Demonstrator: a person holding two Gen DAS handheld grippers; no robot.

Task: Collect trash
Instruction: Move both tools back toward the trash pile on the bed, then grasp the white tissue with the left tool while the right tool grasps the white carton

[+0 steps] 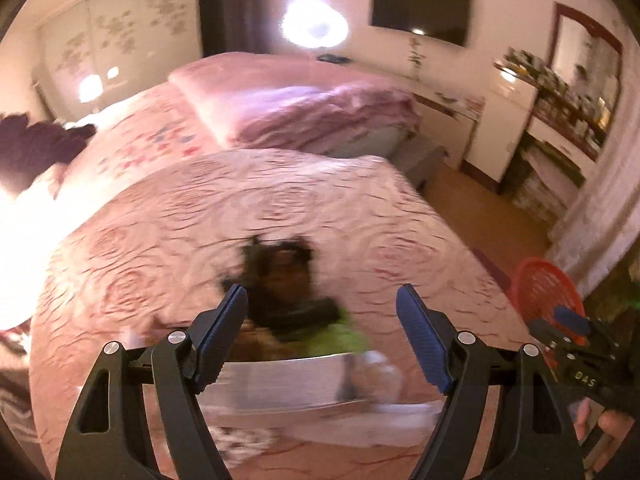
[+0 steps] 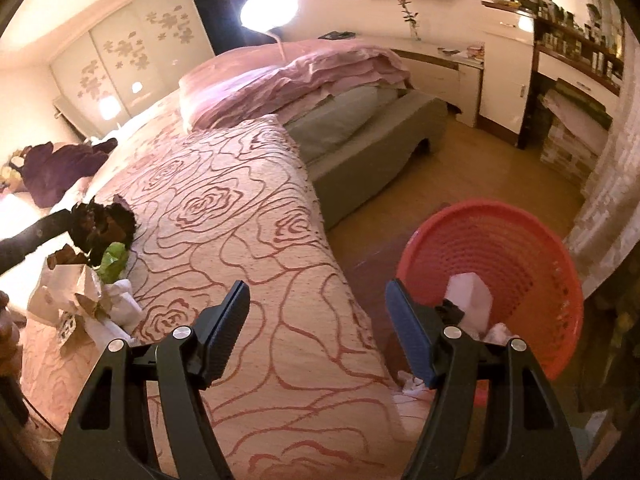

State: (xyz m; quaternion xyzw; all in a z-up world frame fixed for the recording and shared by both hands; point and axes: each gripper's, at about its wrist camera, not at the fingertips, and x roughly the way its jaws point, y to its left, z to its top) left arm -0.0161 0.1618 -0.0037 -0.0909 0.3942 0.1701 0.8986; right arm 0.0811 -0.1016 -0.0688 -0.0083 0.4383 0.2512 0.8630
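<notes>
Left wrist view: the left gripper [image 1: 322, 332] hangs released over the rose bedspread [image 1: 280, 208], the blurred trash pile [image 1: 292, 320] just ahead between its fingers, its orientation unreadable, open quilt beyond. Right wrist view: the right gripper [image 2: 318, 330] is spread and unloaded above the bed's edge, the red basket [image 2: 520, 240] on the floor ahead-right, trash pile [image 2: 92, 272] far left.

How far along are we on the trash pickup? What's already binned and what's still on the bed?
Partly done. The red basket on the floor already holds some white scraps. Both the left gripper and the right gripper are open, holding nothing. Left to do: a pile on the bedspread, with a dark crumpled wrapper, a green piece and white and brown paper. The left gripper is aimed at that pile.
</notes>
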